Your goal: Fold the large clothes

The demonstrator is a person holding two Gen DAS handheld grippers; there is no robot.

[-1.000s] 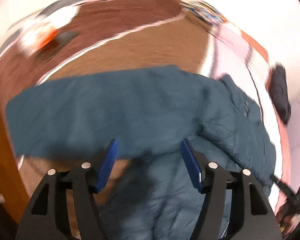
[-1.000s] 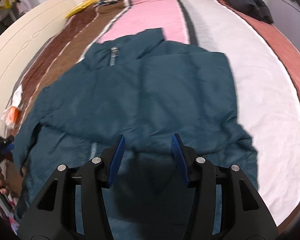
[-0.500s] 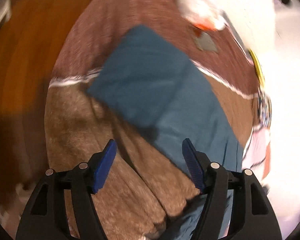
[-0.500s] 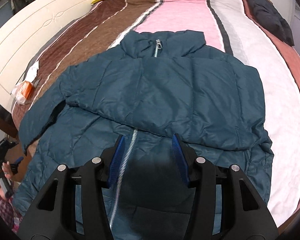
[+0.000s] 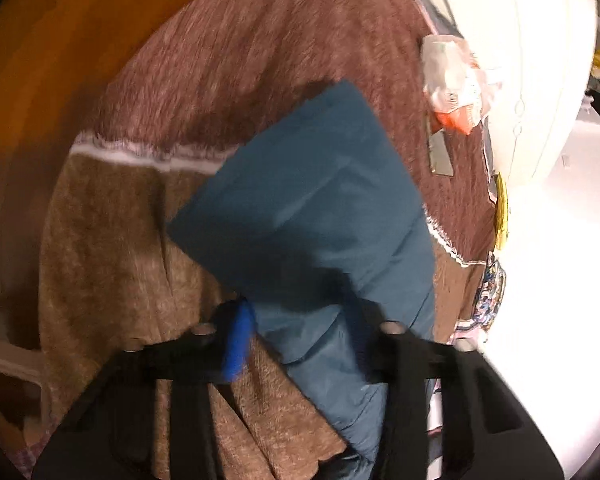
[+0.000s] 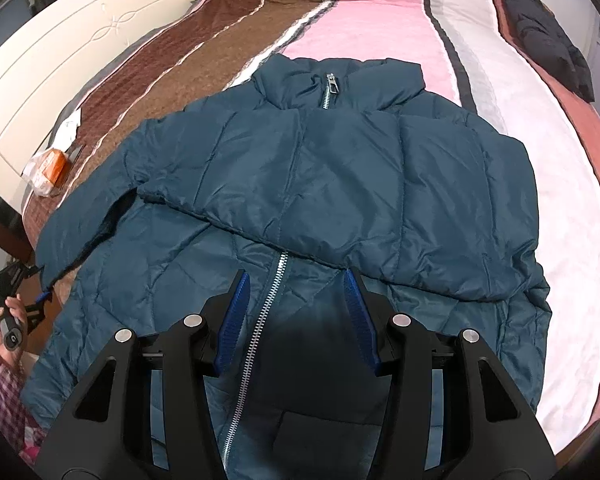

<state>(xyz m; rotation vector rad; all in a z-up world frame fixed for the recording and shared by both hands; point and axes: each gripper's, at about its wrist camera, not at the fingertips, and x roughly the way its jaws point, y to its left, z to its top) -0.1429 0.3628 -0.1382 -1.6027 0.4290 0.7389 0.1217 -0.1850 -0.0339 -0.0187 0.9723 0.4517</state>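
Note:
A teal padded jacket point(image 6: 320, 184) lies front up on the striped bed, zipper shut, its right sleeve folded across the chest. Its left sleeve point(image 5: 312, 200) stretches out toward the bed's side edge and shows in the left wrist view. My left gripper point(image 5: 300, 320) is open, its fingers on either side of the sleeve near the cuff, low over the brown blanket; it also shows in the right wrist view point(image 6: 24, 300). My right gripper point(image 6: 296, 304) is open and empty, above the jacket's lower front by the zipper.
The bed has a striped blanket point(image 6: 380, 20) in brown, pink, white and rust. A plastic bag with an orange item point(image 6: 50, 164) lies by the cream headboard point(image 6: 80, 56). A black garment point(image 6: 548, 28) lies at the far right. Wooden floor point(image 5: 40, 60) is beside the bed.
My left gripper has swung from over the jacket body to the outstretched left sleeve and closed in on it. My right gripper has pulled back and lifted slightly, showing the whole jacket.

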